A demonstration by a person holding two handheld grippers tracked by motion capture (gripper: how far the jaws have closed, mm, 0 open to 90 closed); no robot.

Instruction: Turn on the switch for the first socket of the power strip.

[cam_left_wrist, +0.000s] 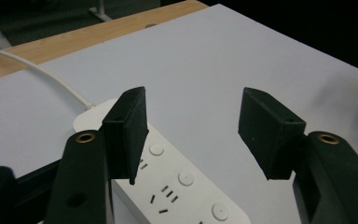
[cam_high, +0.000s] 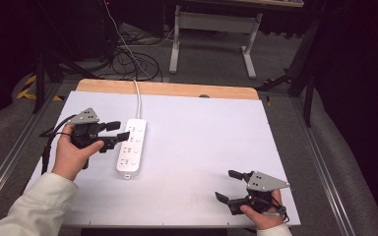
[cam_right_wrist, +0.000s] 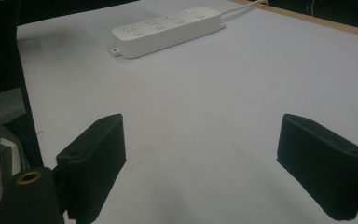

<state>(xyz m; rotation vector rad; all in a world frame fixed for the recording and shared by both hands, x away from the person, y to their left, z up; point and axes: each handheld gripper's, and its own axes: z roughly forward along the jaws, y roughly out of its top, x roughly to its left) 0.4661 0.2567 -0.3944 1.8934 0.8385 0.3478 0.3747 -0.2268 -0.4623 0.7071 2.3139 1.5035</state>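
A white power strip (cam_high: 132,147) lies flat on the white table top (cam_high: 202,137), left of centre, with its white cable (cam_high: 139,101) running off to the far edge. My left gripper (cam_high: 119,131) is held at the strip's left side, its tips just reaching that edge. In the left gripper view the jaws (cam_left_wrist: 191,126) stand apart: one hangs over the strip (cam_left_wrist: 177,186), the other over bare table, with nothing pressed between them. My right gripper (cam_high: 225,185) sits near the front right, open and empty (cam_right_wrist: 200,154). The strip (cam_right_wrist: 168,29) lies far ahead of it.
A wooden strip (cam_high: 167,88) borders the table's far edge. Metal rails (cam_high: 10,152) run along both sides. On the floor behind are coiled black cables (cam_high: 133,61) and a white desk frame (cam_high: 214,29).
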